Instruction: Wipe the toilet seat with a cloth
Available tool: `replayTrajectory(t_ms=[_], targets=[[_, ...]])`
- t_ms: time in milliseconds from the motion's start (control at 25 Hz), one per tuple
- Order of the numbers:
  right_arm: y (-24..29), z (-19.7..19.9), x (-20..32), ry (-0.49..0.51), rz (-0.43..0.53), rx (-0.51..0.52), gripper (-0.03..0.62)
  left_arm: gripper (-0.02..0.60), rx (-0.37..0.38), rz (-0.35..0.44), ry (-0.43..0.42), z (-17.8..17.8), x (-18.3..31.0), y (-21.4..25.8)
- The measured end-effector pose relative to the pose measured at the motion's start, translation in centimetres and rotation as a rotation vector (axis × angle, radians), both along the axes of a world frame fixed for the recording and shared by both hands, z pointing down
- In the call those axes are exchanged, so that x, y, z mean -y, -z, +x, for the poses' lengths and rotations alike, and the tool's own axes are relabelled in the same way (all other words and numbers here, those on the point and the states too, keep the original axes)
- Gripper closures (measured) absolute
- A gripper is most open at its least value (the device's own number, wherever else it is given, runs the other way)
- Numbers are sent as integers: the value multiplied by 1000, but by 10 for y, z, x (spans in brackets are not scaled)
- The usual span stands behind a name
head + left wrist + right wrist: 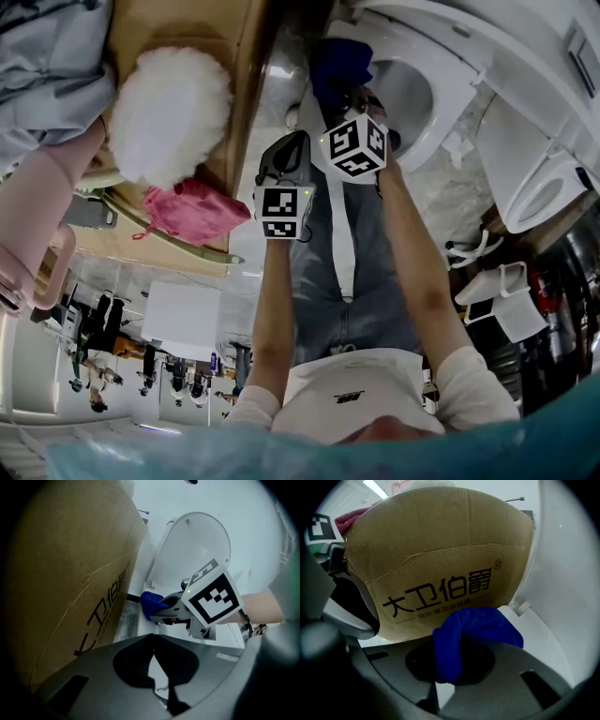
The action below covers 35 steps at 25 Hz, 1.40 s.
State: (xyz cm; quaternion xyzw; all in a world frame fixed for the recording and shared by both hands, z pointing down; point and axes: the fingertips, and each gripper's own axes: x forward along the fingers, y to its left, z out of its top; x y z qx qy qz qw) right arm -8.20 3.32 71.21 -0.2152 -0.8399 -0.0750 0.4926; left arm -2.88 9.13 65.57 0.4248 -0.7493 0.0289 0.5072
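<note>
Between cardboard box (202, 33) and toilet (525, 56), little room to work: risks knocking the box, by far the biggest obstacle, with an elbow on a wide wiping stroke. Next down in size, toilet seat (439, 127), just ahead of the right tongs (451, 665) and not yet touched by the cloth, as far as can be judged. Could miss the far side of the ring by reaching from this one cramped angle, or could bump the raised lid (197, 545) and bring it down. By the box, a white fluffy bundle (173, 112) and a pink rag (192, 211), well apart from the seat and unlikely to interfere. Smaller still, blue cloth (474, 629): clenched in the right tongs, bunched and drooping over one side, held in the air between box and toilet, near the seat's edge. Might slip out under a hard drag, with so little of it pinched. Might also wipe as a narrow wad rather than a flat face, leaving streaks. Smallest, the left tongs (153, 640): clenched on nothing, tips together, hanging behind the right pair. Idle, yet near enough to clash with the right pair on a backward stroke.
</note>
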Motion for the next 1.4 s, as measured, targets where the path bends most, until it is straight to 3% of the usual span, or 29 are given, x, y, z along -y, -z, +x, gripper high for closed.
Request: replayTrajectory(t_ms=[800,1400], targets=[[7,-27,67,-102,-1,53,574,572,34,15,-31,-12,42,12],[10,-4,140,-222,59,70,574,572,57,35,-91,1,82,24]])
